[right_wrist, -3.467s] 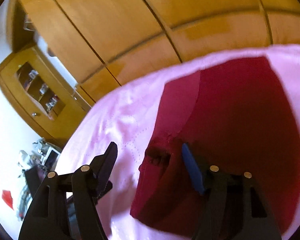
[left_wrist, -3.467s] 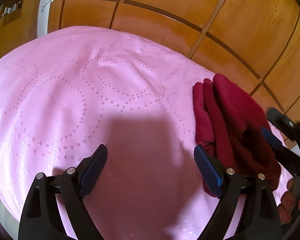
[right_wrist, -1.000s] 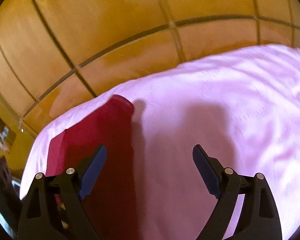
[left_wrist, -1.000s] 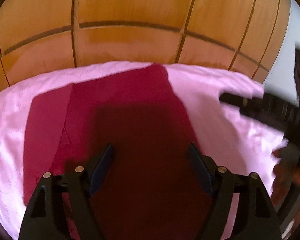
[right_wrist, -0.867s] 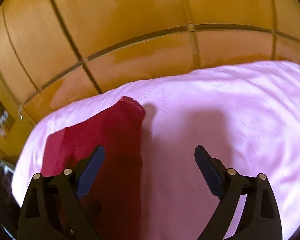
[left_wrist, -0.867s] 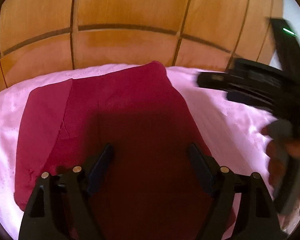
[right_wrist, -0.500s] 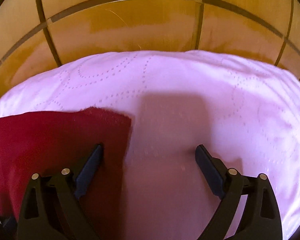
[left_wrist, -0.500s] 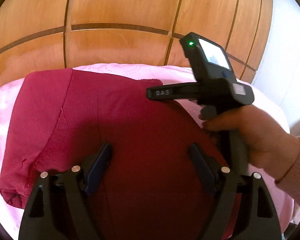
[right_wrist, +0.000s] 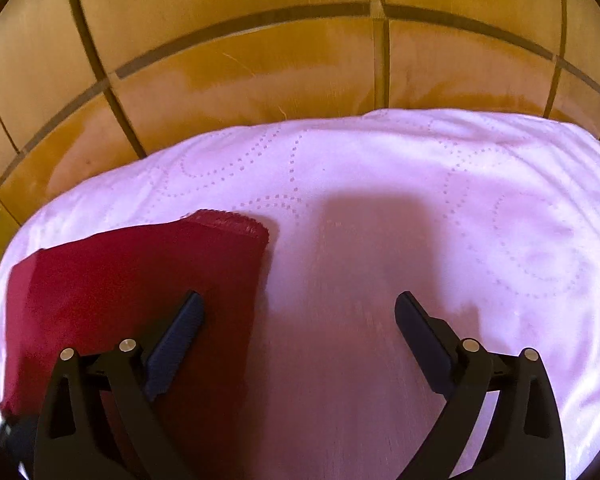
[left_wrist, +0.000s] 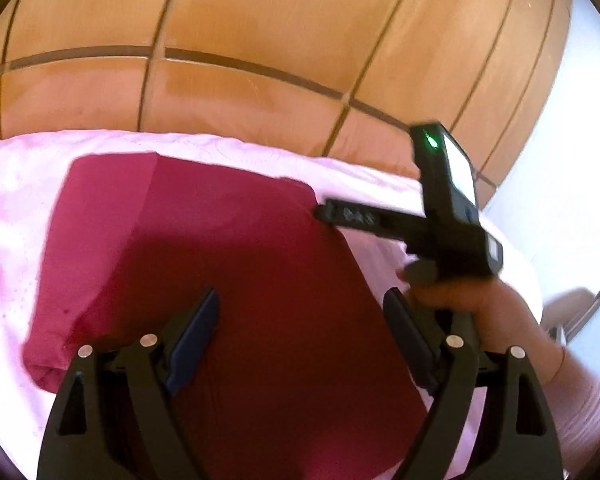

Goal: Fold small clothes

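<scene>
A dark red garment (left_wrist: 228, 248) lies flat on a pink bedsheet (left_wrist: 4, 208), with a narrower flap folded over along its left side. My left gripper (left_wrist: 302, 296) hovers above its near middle. Its jaws are opening and nothing is pinched between them. In the left wrist view the right gripper's finger (left_wrist: 352, 216) reaches the garment's far right corner. In the right wrist view my right gripper (right_wrist: 299, 298) stands wide open low over the sheet (right_wrist: 420, 184). Its left finger is over the garment's (right_wrist: 120, 272) right edge, and its jaws are empty.
A wooden panelled wall (left_wrist: 260, 40) rises right behind the bed's far edge. A hand (left_wrist: 480, 308) in a pink sleeve (left_wrist: 580, 400) holds the right gripper at the right of the left wrist view. Bare sheet stretches to the right of the garment.
The right gripper has swung in from the right to the garment's far right corner and come lower. The left gripper has shifted over the garment, its fingers a little wider apart.
</scene>
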Motion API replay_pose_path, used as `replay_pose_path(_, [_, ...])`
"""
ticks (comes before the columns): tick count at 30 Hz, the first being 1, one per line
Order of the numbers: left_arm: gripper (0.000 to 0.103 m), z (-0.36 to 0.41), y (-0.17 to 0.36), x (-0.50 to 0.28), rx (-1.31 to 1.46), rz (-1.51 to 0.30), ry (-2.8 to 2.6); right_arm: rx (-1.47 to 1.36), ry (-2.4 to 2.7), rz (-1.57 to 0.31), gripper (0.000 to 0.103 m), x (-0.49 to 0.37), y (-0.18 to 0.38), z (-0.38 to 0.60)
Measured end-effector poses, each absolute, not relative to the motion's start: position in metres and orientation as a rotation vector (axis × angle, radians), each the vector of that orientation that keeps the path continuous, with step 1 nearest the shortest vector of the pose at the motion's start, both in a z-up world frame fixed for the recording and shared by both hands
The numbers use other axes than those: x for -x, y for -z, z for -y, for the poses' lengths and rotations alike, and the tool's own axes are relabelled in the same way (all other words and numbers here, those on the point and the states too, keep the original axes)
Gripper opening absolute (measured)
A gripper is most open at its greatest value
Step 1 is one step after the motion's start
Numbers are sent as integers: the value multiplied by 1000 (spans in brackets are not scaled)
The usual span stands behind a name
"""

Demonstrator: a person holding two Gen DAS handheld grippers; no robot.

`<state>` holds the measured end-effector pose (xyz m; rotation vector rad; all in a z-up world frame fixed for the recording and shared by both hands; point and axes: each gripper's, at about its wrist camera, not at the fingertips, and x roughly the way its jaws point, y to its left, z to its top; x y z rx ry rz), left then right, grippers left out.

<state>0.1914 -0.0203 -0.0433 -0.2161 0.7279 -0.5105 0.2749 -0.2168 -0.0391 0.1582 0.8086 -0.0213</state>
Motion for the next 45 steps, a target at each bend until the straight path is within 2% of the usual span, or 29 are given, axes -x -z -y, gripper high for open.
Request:
replay_pose_path(6, [87, -4, 28, -191, 182, -660, 412, -140, 18, -768, 95, -250, 20, 211])
replay_pose_path(12, [87, -28, 33, -211, 194, -688, 291, -136, -2, -748, 95, -228, 9, 205])
replay_pose_path(18, [87, -50, 55, -235, 196, -764, 188, -166, -32, -749, 96, -205, 13, 196])
replay_pose_path(25, [88, -70, 111, -257, 316, -933, 193, -98, 0, -811, 99, -208, 56, 185])
replay_pose_path(30, [90, -69, 109, -261, 290, -937, 216, -192, -28, -808, 99, -209, 61, 194])
replay_pose_path(36, [89, -97, 103, -224, 462, -928, 269, -324, -54, -797, 99, -180, 52, 208])
replay_pose_path(42, [91, -107, 105, -202, 500, -945, 348, -338, -188, -796, 99, -158, 45, 203])
replay_pose_path(45, [93, -105, 107, -209, 520, -965, 366, -494, -300, -841, 99, -161, 52, 206])
